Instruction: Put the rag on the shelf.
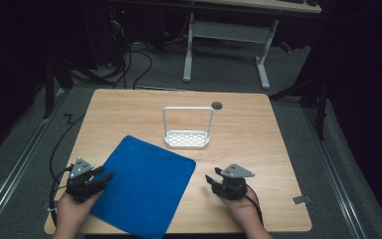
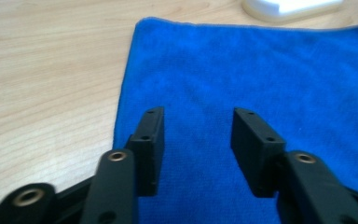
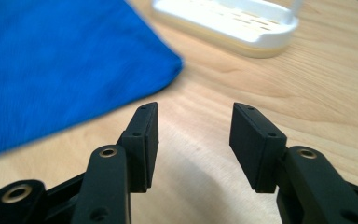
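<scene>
**Softly Does It: A Limp Blue Cloth Waits Between Two Open Tongs**

Clearly the thing in hand is the blue cloth [image 1: 144, 186], lying flat on the worktop [image 1: 258, 144] at about 7 o'clock from the middle, turned so its corners point like a diamond and its near corner reaches the worktop's front edge. By its fuzzy nap it looks like microfibre: light, soft and wholly limp, with nothing fragile about it. It should not slip from a firm pinch, but it will sag and drape once lifted, and a grasp in the middle would only bunch it. Better to take it at an edge or corner, each side pinching a thin lip of fabric.

The left tongs [image 1: 103, 178] sit at 9 o'clock of the cloth, jaws parted wide over its left edge and holding nothing. The right tongs [image 1: 210, 179] rest at 3 o'clock, just beside the cloth's right corner over bare wood, likewise spread and empty. A white rack [image 1: 187, 138] with a tall wire handle stands at 12 o'clock, just beyond the cloth.
</scene>
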Action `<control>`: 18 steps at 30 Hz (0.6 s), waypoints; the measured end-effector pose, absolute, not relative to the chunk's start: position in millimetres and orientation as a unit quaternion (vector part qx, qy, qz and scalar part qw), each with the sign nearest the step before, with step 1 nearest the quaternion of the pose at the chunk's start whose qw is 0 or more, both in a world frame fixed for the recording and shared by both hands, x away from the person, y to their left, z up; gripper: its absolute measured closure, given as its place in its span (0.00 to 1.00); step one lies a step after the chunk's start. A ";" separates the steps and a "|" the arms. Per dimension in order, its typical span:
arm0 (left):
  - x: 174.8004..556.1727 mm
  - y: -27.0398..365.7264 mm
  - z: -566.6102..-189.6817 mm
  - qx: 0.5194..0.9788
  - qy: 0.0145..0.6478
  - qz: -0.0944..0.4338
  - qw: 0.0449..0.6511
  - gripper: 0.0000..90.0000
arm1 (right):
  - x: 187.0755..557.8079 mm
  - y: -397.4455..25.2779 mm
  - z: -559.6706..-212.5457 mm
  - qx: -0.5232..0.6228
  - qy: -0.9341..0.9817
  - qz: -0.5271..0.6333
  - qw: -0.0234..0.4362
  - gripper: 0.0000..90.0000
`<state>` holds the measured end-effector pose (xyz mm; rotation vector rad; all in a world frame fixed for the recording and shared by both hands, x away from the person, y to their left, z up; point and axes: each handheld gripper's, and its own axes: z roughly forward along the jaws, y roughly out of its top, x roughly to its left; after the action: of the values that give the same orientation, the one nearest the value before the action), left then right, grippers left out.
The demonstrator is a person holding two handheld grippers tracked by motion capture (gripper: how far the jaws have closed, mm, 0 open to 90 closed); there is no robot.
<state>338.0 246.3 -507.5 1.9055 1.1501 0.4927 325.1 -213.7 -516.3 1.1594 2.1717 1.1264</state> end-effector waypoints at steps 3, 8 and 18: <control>345.3 245.3 -513.5 0.752 0.468 0.175 0.430 0.65 | 327.0 -212.9 -517.9 0.419 0.786 0.406 0.203 0.62; 348.2 241.6 -517.4 0.764 0.457 0.192 0.412 0.63 | 323.1 -205.5 -514.4 0.398 0.797 0.404 0.207 0.61; 350.0 248.7 -522.2 0.778 0.462 0.161 0.394 0.81 | 316.5 -174.5 -518.1 0.342 0.829 0.397 0.196 0.72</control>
<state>350.0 248.7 -522.2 1.9735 1.1712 0.4073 316.5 -174.5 -518.1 0.9587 2.3223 1.1120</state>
